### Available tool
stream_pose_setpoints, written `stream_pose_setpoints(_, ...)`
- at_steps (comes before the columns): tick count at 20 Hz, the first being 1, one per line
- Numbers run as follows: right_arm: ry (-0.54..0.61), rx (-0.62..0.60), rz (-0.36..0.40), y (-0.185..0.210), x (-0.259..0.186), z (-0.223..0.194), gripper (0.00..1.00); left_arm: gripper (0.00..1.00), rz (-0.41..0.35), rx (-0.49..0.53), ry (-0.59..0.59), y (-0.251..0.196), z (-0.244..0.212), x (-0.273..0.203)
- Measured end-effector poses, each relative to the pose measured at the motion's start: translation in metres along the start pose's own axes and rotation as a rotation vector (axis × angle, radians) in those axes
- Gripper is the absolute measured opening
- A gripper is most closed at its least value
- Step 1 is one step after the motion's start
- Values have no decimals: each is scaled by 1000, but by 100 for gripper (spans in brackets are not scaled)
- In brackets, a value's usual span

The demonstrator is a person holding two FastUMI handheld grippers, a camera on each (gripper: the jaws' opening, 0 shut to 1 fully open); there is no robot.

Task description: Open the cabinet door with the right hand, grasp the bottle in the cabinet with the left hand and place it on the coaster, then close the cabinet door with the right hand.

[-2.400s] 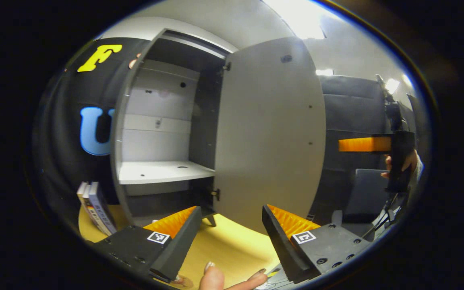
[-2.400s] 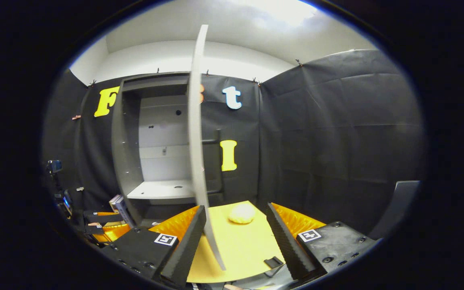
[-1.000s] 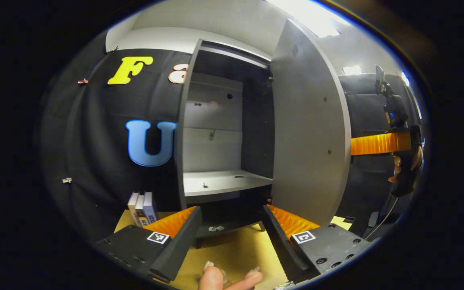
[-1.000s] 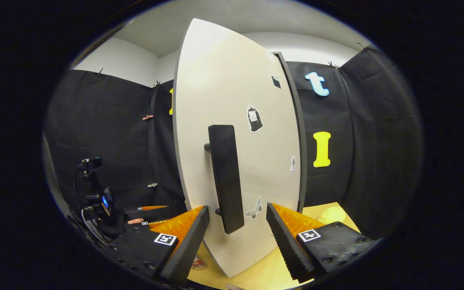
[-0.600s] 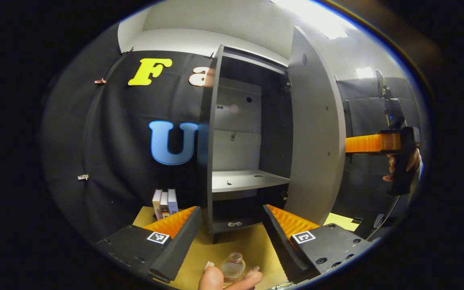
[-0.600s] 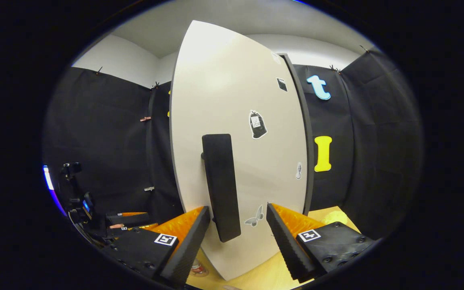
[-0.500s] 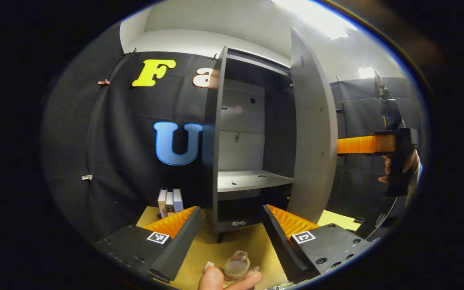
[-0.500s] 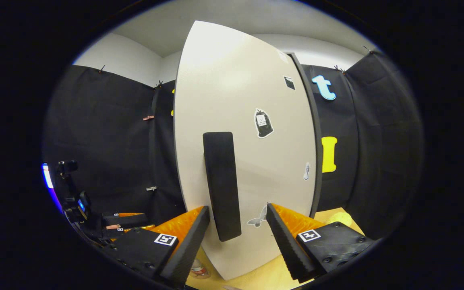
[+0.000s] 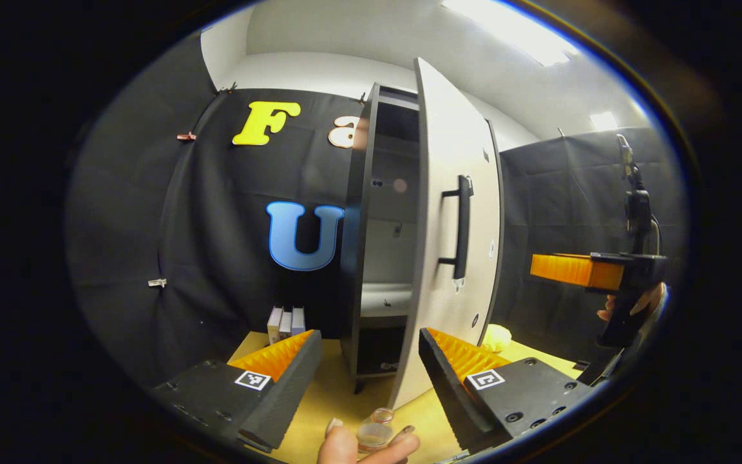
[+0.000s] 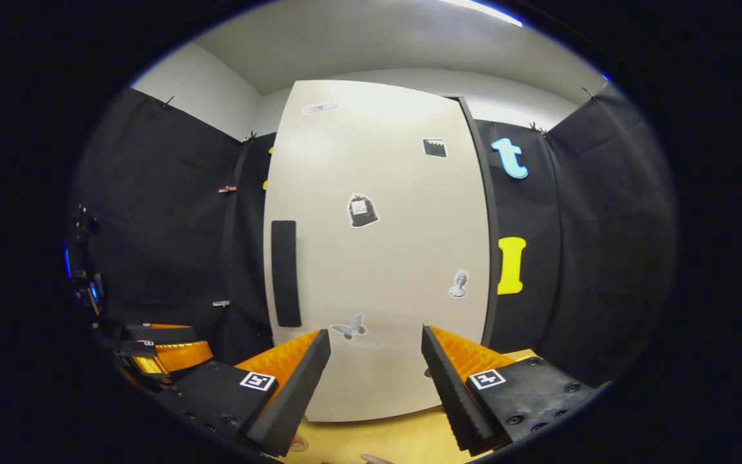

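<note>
The right gripper [image 10: 374, 370] is hanging with its jaws spread wide and empty, facing the white cabinet door [image 10: 377, 258] just ahead of its fingertips, not touching it. The door's dark bar handle [image 10: 285, 274] is sitting up and to the left of the fingers. Judging by this, the closing step is underway: in the left gripper view the door [image 9: 448, 258] is standing nearly shut, a narrow gap of cabinet [image 9: 377, 258] interior showing. The left gripper [image 9: 368, 380] is also open wide and holding nothing. Just below its fingers a small clear glass bottle [image 9: 374, 432] is standing on the yellow table [image 9: 339, 393]; I cannot tell whether a coaster is under it. Next, the door likely needs a gentle push flat against its frame
</note>
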State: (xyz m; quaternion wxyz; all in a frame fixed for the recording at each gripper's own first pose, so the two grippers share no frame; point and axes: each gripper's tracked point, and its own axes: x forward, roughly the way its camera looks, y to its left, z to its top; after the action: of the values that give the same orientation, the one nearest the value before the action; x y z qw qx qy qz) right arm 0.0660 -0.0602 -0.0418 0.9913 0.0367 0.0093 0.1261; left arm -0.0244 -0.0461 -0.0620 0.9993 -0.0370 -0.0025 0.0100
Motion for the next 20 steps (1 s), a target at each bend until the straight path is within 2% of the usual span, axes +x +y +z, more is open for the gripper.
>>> stream_pose_setpoints(2,11,-65,-34,-22,3,-11,93,95,11,-1,-18,-20,4,11)
stream_pose_setpoints(4,23,-97,-25,-32,4,-19,93,95,6,-4,-18,-42,4,23)
stream_pose_setpoints(7,40,-52,-7,-36,11,-21,93,95,-7,-1,-45,-69,9,36)
stream_pose_setpoints(9,10,-20,-18,-45,12,-14,93,92,-12,9,-33,-82,7,42)
stream_pose_setpoints(10,6,-9,-20,-48,12,-12,93,95,-13,17,-34,-88,9,45)
stream_pose_setpoints(12,14,-9,-18,-55,12,-8,93,92,-19,18,-40,-102,11,48)
stream_pose_setpoints(15,-7,-25,-56,-74,9,5,93,95,-65,-11,-34,-123,8,54)
stream_pose_setpoints(20,-13,-34,-48,-77,7,10,93,95,-93,-15,-34,-138,7,59)
